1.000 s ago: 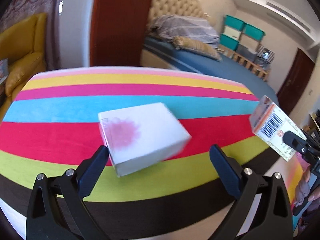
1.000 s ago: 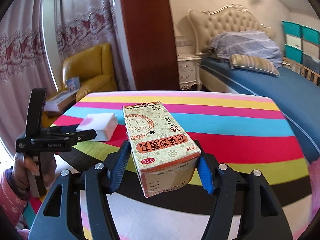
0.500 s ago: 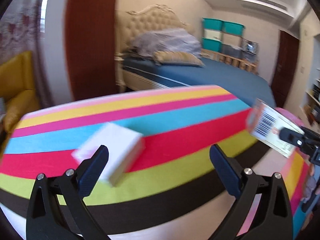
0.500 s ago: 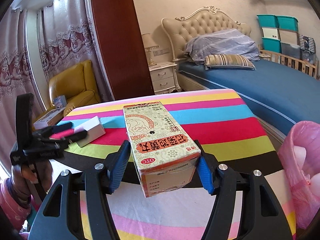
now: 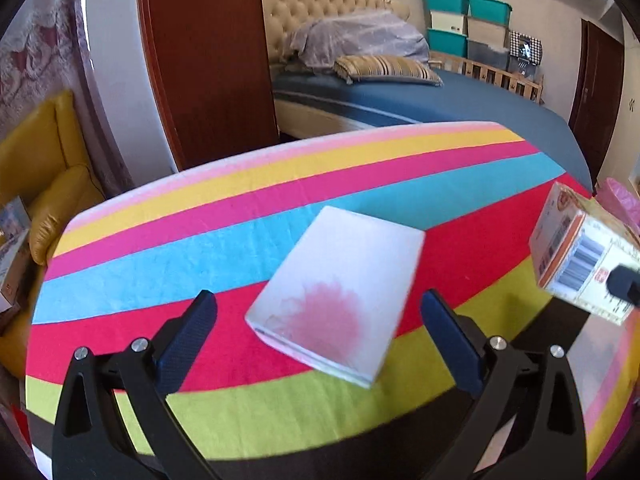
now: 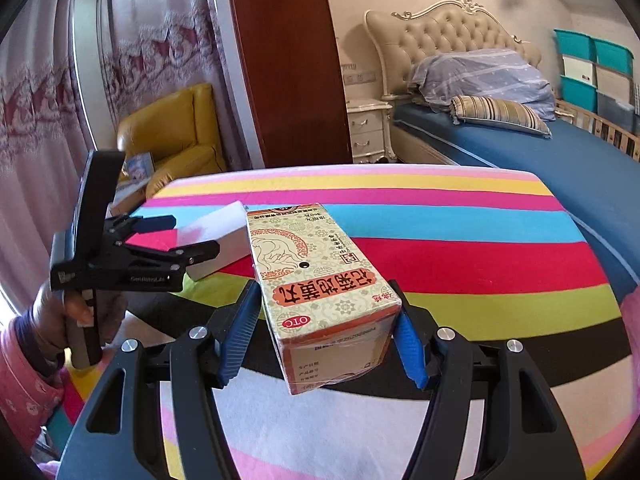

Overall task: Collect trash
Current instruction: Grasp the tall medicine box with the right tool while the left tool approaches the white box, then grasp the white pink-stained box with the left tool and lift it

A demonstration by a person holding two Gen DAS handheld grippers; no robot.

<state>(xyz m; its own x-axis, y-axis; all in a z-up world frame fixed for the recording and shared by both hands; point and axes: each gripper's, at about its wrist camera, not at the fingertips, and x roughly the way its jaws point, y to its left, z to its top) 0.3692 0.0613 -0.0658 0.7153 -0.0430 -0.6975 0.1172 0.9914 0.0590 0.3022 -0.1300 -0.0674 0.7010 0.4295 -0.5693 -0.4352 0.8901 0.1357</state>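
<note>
My right tool (image 6: 326, 340) is clamped on the medicine box (image 6: 320, 288), carried clear of the counter (image 5: 400, 168). My left tool (image 5: 318, 328) hangs spread wide, straddling the white box (image 5: 340, 288) lying on the stripes, ready to close.

Rainbow-striped table (image 5: 224, 216), white pink-stained box (image 5: 340, 296) lying flat on it

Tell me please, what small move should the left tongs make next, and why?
Probably ease forward and down until the white box sits between the fingers, then close. The left tongs are open, and the box lies on the striped table in line with the gap, not yet gripped. The right tongs already hold the medicine box.
</note>
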